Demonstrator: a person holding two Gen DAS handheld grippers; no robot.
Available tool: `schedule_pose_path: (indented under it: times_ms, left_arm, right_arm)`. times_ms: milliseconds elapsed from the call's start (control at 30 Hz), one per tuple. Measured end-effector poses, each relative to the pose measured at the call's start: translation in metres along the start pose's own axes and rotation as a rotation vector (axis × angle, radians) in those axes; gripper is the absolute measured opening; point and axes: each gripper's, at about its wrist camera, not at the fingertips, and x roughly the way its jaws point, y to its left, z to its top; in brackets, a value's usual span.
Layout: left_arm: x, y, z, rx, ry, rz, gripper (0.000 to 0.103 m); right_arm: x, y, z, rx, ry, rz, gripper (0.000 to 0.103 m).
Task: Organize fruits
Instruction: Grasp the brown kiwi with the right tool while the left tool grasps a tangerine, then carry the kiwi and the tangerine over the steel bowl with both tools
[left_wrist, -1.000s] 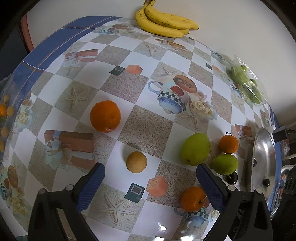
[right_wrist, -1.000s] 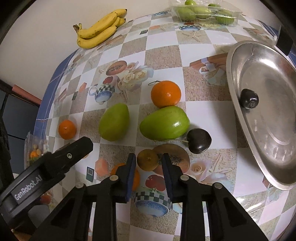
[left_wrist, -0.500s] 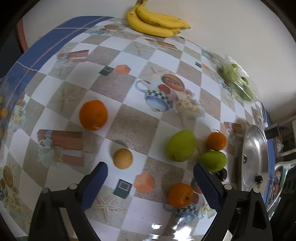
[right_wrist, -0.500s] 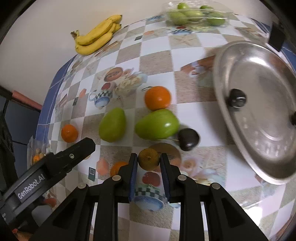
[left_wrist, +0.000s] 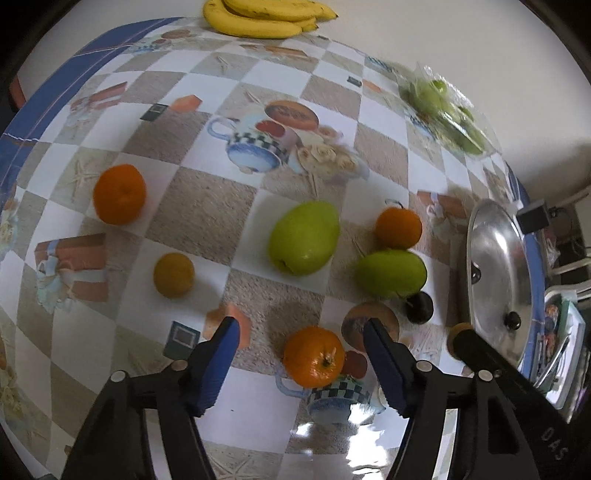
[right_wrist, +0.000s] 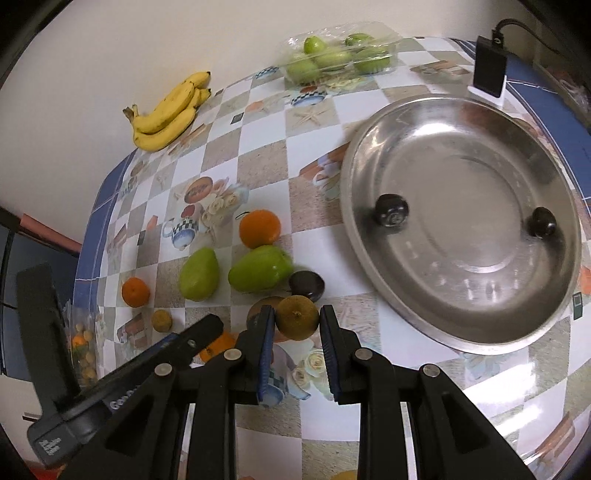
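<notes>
Left wrist view: the left gripper (left_wrist: 301, 343) has shifted from the yellow-brown fruit (left_wrist: 173, 275) to a stemmed orange (left_wrist: 314, 356), which now sits between its closing jaws, not yet pinched, near the surface's (left_wrist: 207, 214) front edge. Right wrist view: the right gripper (right_wrist: 297, 325) pinches a brown round fruit (right_wrist: 297, 317), now lifted off the surface and nearer the steel dish (right_wrist: 461, 332), where two dark plums (right_wrist: 391, 209) lie instead of one.
</notes>
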Motion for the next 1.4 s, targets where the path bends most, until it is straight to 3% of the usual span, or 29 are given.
schedule_pose_path:
  times_ms: [300, 433, 1000, 1400]
  left_arm:
    - [0.005, -0.008, -0.006, 0.027, 0.017, 0.037, 0.053]
    - [0.005, -0.009, -0.007, 0.025, 0.018, 0.02, 0.038]
    - [-0.013, -0.017, -0.005, 0.048, -0.046, 0.016, 0.037]
    - [-0.029, -0.05, -0.001, 0.112, -0.118, -0.053, 0.037]
  right_arm:
    - [-0.006, -0.005, 0.002, 0.006, -0.011, 0.015, 0.026]
    - [-0.008, -0.006, 0.002, 0.008, -0.014, 0.026, 0.026]
    - [-0.013, -0.013, 0.004, 0.018, -0.019, 0.049, 0.026]
    - [-0.03, -0.074, 0.014, 0.17, -0.081, -0.039, 0.026]
